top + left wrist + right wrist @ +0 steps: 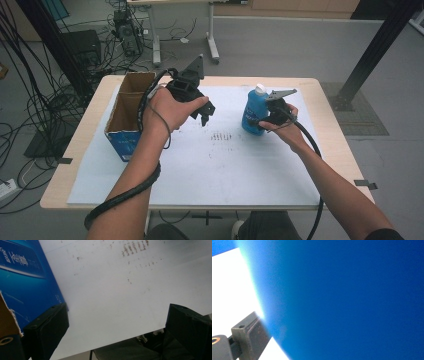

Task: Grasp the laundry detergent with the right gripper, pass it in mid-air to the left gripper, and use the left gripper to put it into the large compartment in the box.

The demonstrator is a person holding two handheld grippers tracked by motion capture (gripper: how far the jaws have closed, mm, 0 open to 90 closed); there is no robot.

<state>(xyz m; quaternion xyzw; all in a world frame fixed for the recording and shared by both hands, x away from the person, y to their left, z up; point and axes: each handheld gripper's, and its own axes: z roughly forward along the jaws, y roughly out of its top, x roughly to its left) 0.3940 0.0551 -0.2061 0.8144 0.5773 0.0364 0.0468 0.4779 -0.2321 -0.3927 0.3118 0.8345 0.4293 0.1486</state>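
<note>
Right gripper [263, 121] clamped on blue bottle [252, 114], white cap, upright on white sheet [225, 170] at table's right half; in right gripper view bottle [352, 300] presses against left jaw, blurred, no label legible

Left gripper [202, 114] held above sheet just right of open cardboard box [131, 107], jaws wide apart, nothing between

Box side [22, 280] blue with white lettering, too blurred to read

Faint dark marks [221, 136] on sheet, between grippers, unreadable
</note>
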